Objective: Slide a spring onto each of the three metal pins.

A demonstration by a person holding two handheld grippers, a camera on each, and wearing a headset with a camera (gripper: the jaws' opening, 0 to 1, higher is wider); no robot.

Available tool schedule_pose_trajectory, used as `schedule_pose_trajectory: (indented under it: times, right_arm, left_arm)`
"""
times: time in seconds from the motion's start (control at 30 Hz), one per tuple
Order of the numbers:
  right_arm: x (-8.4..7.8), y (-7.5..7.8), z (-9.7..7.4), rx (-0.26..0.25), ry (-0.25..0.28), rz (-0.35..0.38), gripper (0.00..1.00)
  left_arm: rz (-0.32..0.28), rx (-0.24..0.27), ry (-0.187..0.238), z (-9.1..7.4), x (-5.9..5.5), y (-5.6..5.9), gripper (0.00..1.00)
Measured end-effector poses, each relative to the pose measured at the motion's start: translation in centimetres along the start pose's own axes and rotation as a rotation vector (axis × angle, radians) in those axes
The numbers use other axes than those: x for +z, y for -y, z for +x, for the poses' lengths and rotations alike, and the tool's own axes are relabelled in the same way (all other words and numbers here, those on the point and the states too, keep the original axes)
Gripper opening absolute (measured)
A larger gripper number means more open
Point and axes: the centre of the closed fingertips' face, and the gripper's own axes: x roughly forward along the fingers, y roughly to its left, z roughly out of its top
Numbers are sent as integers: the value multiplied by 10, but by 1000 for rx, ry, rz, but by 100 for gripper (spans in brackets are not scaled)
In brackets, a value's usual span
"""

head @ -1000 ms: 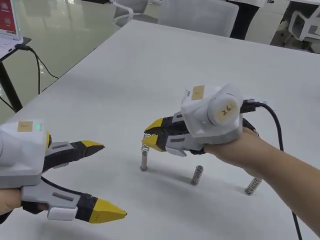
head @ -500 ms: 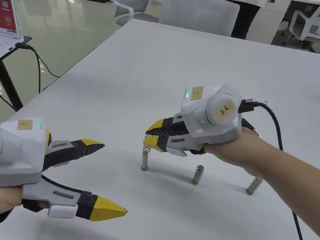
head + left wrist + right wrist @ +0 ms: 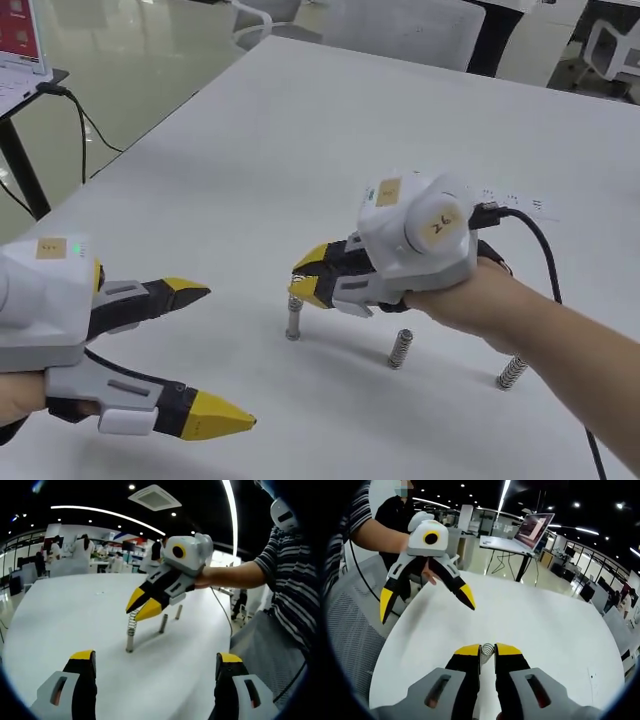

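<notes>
At centre of the white tabletop (image 3: 300, 140), the yellow-tipped right gripper (image 3: 303, 277) pinches a coiled steel spring (image 3: 294, 291) upright atop a metal pin (image 3: 293, 326), aligned to slide down; at 8 o'clock the left gripper (image 3: 228, 357) hovers clear, jaws spread.

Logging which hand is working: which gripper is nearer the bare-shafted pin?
Right. The right gripper is at the top of the pin, jaws shut on a spring there. The left gripper hangs well apart from it, jaws open.
</notes>
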Motion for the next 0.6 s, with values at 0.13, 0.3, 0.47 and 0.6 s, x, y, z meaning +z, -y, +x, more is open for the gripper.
schedule_pose_trajectory:
  times: [0.13,0.3,0.47,0.6]
  right_arm:
    - [-5,-2,6,10,-17,3,7]
    - [-15,-5,15,19,-42,6,7]
    - [-25,-7,21,21,-66,3,8]
    - [-32,-9,25,26,-80,20,8]
  left_arm:
    - [-1,-1,0,1,0,0,97]
    - [1,-1,-2,2,0,-1,97]
    - [2,0,-2,3,0,-2,97]
    - [2,-2,-1,5,1,-2,97]
